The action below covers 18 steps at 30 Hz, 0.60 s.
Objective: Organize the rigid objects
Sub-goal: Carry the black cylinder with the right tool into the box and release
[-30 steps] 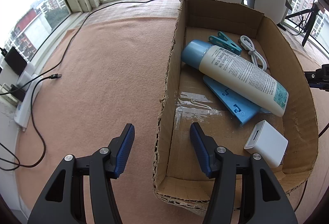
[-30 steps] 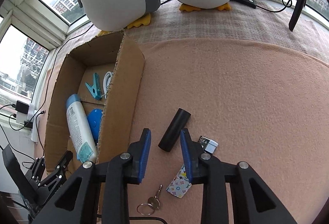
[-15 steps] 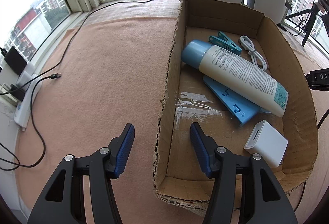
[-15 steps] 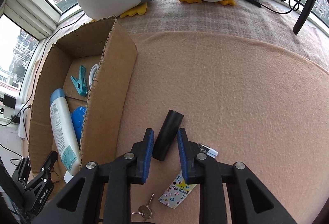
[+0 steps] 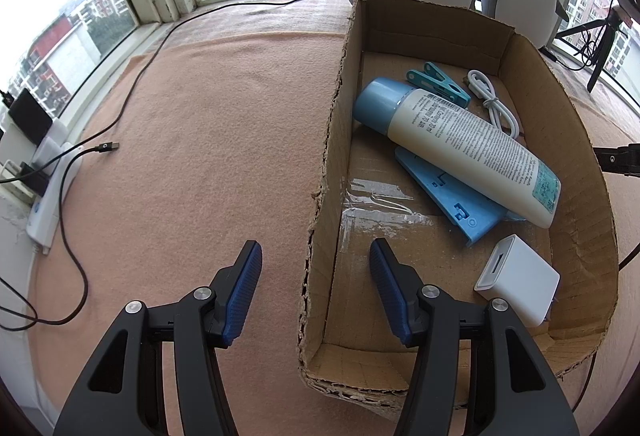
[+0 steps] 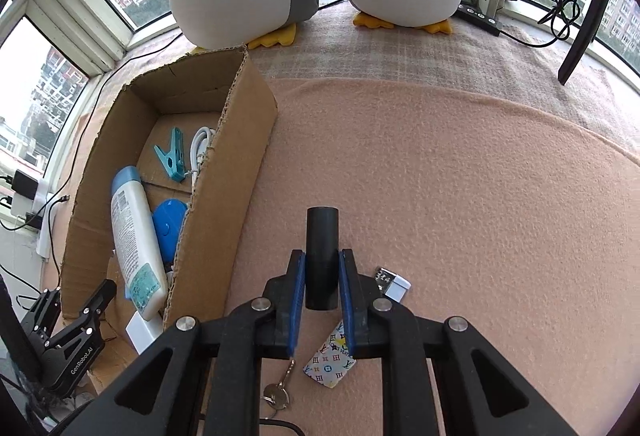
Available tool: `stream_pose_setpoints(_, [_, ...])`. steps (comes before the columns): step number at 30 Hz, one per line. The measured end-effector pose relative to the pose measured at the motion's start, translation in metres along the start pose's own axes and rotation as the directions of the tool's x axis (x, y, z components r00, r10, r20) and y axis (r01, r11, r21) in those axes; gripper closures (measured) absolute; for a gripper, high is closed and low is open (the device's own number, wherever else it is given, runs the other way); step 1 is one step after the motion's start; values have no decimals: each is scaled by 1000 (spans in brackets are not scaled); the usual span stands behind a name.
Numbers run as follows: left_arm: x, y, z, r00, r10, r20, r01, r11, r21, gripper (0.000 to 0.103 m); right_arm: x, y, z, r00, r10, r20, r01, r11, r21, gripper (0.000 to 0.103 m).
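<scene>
Hidden under the lotion tube point(image 5: 460, 143): much of the flat blue piece point(image 5: 448, 191), only its near end and one long edge showing. Cut off in the right wrist view: the white charger block point(image 6: 142, 330) behind the box wall, the key ring point(image 6: 276, 394) partly behind the tool's frame, the patterned card point(image 6: 330, 360) tucked under one finger. Too small to make out: the little white and silver thing point(image 6: 392, 282) just beside the right finger.

Black tube point(image 6: 322, 256): matte, plain, round, open dark end facing away, lying on the pink blanket point(image 6: 460, 195) right of the cardboard box point(image 6: 244, 163), apart from it. Right tool point(image 6: 322, 276) narrowed onto the tube's near half, blue pads point(image 6: 298, 292) pressed against both sides.

Left tool point(image 5: 316, 276) spread wide, gripping nothing, straddling the box's torn left wall point(image 5: 320, 236), one finger outside above the blanket, the other inside. Also in the box: teal clothespin point(image 5: 438, 83), coiled white cable point(image 5: 494, 103).
</scene>
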<state>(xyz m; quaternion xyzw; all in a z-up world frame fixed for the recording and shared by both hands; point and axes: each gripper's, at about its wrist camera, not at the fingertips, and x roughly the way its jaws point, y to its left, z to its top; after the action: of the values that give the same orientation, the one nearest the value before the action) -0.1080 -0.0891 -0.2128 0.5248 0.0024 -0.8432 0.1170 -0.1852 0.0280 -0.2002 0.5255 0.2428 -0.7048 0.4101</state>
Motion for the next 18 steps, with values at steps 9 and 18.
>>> stream_pose_setpoints(9, [0,0,0,1000,0,-1,0,1000,-1,46,-45,39,-13,993,87,79,-80,993,-88,88])
stream_pose_setpoints(18, [0,0,1,1000,-1,-2,1,1000,-6,46,-53,83,-36,987,151,52,-137,969,-205,88])
